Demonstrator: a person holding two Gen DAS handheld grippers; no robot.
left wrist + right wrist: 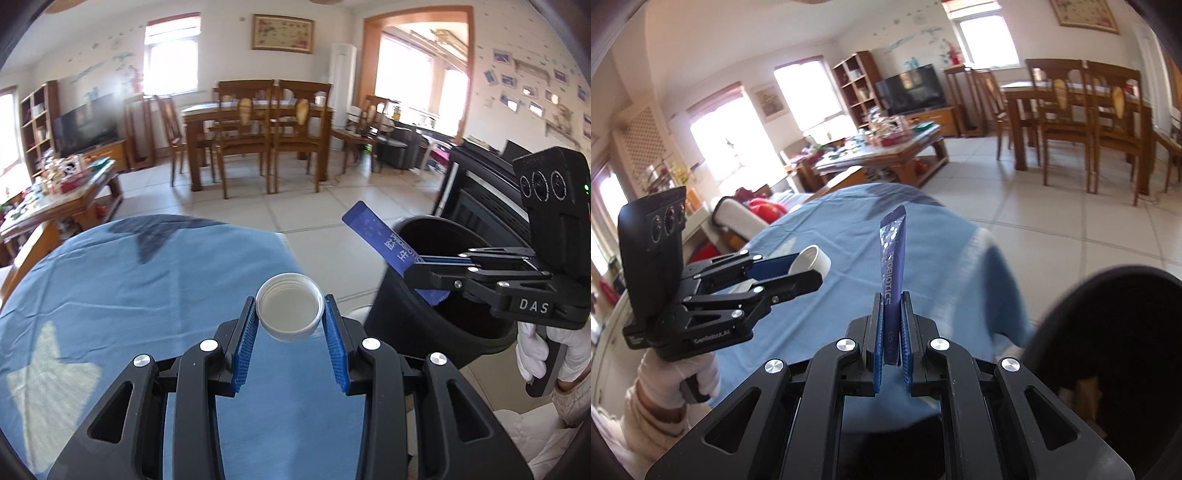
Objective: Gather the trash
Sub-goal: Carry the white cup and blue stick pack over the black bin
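My left gripper [290, 314] is shut on a white plastic bottle cap [290, 308], held open side up above the blue tablecloth [147, 295]. In the right wrist view the same gripper [809, 271] holds the cap [812, 260] at the left. My right gripper [892, 306] is shut on a dark blue probiotic sachet [894, 254] that stands up between the pads. In the left wrist view the right gripper [413, 269] holds the sachet [384, 240] over the rim of the black trash bin [424, 325].
The black bin [1108, 332] stands on the floor right of the cloth-covered table, with some trash inside. A cluttered wooden coffee table [886, 155] and a dining table with chairs [258, 125] stand further off on the tiled floor.
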